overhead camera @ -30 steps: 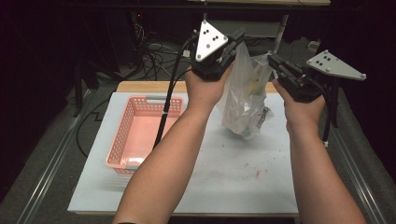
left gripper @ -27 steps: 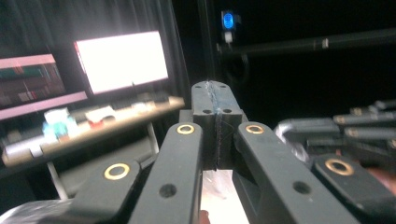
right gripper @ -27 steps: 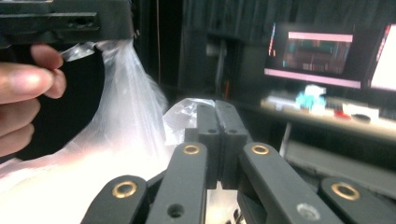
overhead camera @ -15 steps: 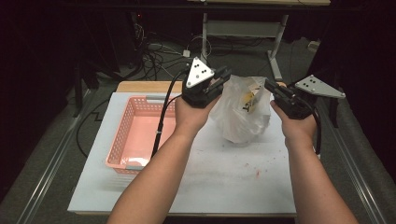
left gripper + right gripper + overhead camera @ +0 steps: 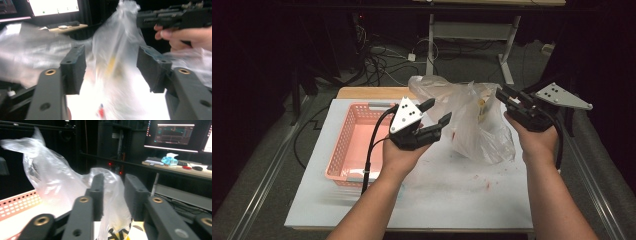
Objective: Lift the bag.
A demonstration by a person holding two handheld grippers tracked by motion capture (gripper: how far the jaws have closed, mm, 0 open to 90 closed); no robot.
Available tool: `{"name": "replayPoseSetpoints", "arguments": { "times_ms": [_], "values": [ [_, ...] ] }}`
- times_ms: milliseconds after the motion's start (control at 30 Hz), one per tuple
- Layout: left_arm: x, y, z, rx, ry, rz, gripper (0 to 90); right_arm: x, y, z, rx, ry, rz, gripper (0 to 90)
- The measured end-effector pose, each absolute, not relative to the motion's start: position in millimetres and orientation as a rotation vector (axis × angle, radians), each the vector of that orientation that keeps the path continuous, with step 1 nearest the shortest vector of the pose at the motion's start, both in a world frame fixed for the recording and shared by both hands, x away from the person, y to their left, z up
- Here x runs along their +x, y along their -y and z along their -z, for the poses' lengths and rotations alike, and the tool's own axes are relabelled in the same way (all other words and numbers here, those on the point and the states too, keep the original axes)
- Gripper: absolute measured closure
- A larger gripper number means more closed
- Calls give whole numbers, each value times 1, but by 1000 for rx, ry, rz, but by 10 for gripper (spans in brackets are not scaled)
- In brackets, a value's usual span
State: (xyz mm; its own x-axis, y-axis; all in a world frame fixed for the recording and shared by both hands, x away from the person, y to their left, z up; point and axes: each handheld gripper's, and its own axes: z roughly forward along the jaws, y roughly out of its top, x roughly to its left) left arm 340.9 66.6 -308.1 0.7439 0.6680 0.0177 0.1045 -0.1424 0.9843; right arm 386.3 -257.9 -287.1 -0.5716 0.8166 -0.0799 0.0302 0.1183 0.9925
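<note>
Plastic bag [image 5: 472, 117]: clear and crumpled, it stands slumped on the white board [image 5: 432, 200], toward the far right part of it, its mouth flaring open toward the far edge.
Contents: something yellow with dark print shows through the film [image 5: 482, 107]; the blur keeps me from saying what it is.
Left gripper [image 5: 435, 114]: the jaws have just been opening and stand apart, released; in the left gripper view the pads [image 5: 75, 67] flank the bag [image 5: 117, 50] without pressing on it.
Right gripper [image 5: 503, 95]: the jaws have just been opening; in the right gripper view a fold of film [image 5: 110, 192] runs up between the pads, which look parted, so probably no grip remains, though the film hides the contact.
Right hand [image 5: 537, 142]: held at the bag's right side, above the board's right edge.
Basket [image 5: 343, 150]: pink, at the left edge of the board, well apart from the bag; it looks bare inside as far as the high view shows.
Done: the bag is set down on the board and both tongs appear to be letting go.
Left: I judge that the contents remain inside the bag; opening its mouth, taking the things out and perhaps moving them to the basket is not yet done.
Stage: early, just past the setting-down.
</note>
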Motion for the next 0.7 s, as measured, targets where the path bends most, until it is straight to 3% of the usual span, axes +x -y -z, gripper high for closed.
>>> {"name": "replayPoseSetpoints", "arguments": {
  "times_ms": [300,533,700],
  "values": [
    [336,-67,352,1754,-697,-438,228,359,277,294,824,-1764,-1501,470],
    [328,-58,377,1817,-713,-405,141,346,293,316,873,-1778,-1455,349],
    [322,-51,390,1840,-721,-396,29,342,301,337,911,-1812,-1443,261]
  ]
}}
